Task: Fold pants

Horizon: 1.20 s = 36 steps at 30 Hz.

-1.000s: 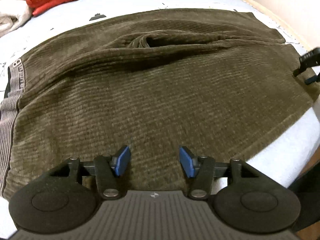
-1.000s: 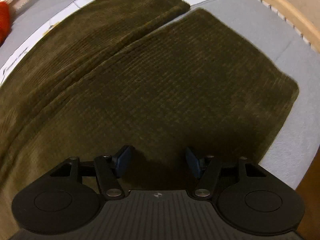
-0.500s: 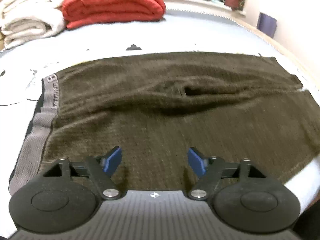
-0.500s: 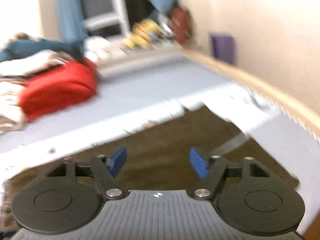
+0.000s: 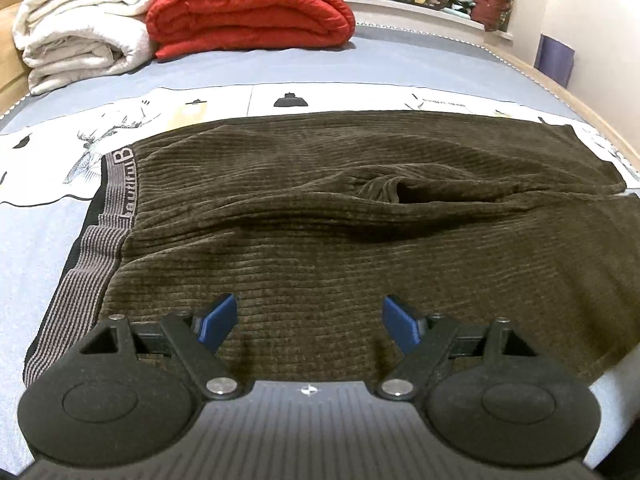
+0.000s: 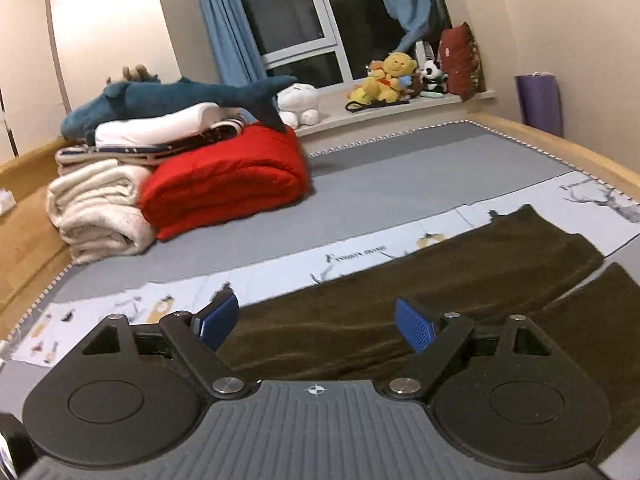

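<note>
Dark olive ribbed pants [image 5: 340, 232] lie spread flat on the bed, grey striped waistband [image 5: 96, 248] at the left, a crease pocket [image 5: 384, 188] in the middle. My left gripper [image 5: 310, 322] is open and empty, just above the near edge of the pants. In the right wrist view the two pant legs [image 6: 460, 276] lie side by side with a gap between them at the right. My right gripper [image 6: 316, 322] is open and empty, raised above the legs and pointing across the bed.
A folded red quilt [image 5: 248, 12] and rolled cream blankets [image 5: 84, 28] sit at the far side of the bed, with a blue plush shark [image 6: 168, 100] on top. Plush toys [image 6: 396, 76] line the windowsill. A wooden bed frame [image 6: 560, 148] runs along the right edge.
Both grippers have lifted and tilted up from looking down on the pants. The right one swung most, from the pant legs to the room. Both stayed open.
</note>
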### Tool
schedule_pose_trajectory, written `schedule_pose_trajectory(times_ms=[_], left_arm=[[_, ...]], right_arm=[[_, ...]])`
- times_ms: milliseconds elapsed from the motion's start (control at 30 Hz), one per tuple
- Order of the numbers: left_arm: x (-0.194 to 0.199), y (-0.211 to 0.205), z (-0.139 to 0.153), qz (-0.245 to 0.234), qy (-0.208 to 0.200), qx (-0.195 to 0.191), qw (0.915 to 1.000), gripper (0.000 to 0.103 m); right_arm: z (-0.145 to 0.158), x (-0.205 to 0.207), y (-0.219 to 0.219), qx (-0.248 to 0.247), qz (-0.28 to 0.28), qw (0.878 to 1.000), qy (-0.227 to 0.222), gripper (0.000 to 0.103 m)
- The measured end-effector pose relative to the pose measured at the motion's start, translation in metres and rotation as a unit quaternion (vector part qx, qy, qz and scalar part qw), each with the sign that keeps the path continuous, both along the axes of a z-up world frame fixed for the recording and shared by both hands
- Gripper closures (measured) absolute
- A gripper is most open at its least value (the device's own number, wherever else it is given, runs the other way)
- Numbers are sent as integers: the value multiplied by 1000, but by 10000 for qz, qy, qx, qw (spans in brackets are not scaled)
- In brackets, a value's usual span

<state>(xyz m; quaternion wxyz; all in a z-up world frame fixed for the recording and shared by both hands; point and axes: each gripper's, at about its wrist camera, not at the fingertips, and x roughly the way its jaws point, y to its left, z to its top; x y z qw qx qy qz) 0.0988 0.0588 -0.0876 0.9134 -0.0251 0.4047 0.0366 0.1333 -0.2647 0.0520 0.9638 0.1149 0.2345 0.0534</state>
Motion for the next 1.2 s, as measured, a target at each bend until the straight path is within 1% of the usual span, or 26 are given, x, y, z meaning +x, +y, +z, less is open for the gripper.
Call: schedule_pose_trajectory(times_ms=[133,267,333,400,433,467,500,533,567,600,633,667,700,767,833,867,900,967,1000,1033,1067,1100,1133,1200], left_arm=[[2,4,1,89,10,-56,9999,19],[4,16,11,175,-182,-246,9994,20],[7,23,19,198,-280,-315,9989,33],[14,30,25,150,-278,-387,9988,61],[20,34,29,136,-299,-372,9988,67],[25,39,33,158,-343,-333,9987,74],[31,43,37,191,-407,-309,9985,74],[40,49,42,233,-469,-299,9982,74],[50,56,45,283,-497,-280,9980,74],[63,65,47,387,-516,-241,9976,71],[76,73,48,547,-493,-184,9971,67],[90,84,48,731,-457,-136,9962,57],[106,96,48,895,-455,-111,9949,56],[134,116,45,1110,-423,-31,9929,56],[162,135,39,1301,-297,-7,9911,55],[174,144,35,1350,-224,-5,9906,51],[186,152,30,1371,-148,14,9904,45],[210,164,19,1298,54,69,9915,36],[221,170,13,1193,168,63,9927,28],[230,171,6,1062,295,13,9939,22],[238,174,1,909,438,-90,9949,14],[244,176,-7,715,608,-221,9953,12],[249,176,-13,553,746,-206,9955,12],[257,171,-20,387,848,151,9955,11]], right_arm=[[-2,7,12,131,-94,9998,-72,16],[-3,7,23,-5,68,10000,-35,16],[-4,10,27,-63,155,9999,35,16],[-5,13,28,-99,250,9995,146,17],[-6,15,28,-109,292,9993,187,20],[-6,16,27,-117,333,9992,206,25],[-6,17,27,-136,379,9989,220,30],[-6,18,27,-163,439,9986,227,38],[-7,19,27,-188,493,9983,230,49],[-8,20,26,-220,559,9979,238,52],[-8,21,25,-240,607,9975,252,53],[-9,22,25,-248,639,9973,271,53],[-10,23,24,-238,665,9971,294,53],[-11,26,21,-200,729,9965,358,52],[-11,30,18,-151,782,9960,407,52],[-12,32,16,-98,798,9958,446,52],[-13,34,14,-21,822,9954,498,52],[-15,40,11,143,861,9944,600,52],[-17,42,10,197,876,9939,643,52],[-18,45,10,236,897,9934,682,51],[-19,47,10,262,923,9928,716,51],[-20,48,10,276,942,9924,744,51],[-21,50,10,284,967,9919,777,51],[-23,52,11,268,1020,9910,830,51]])
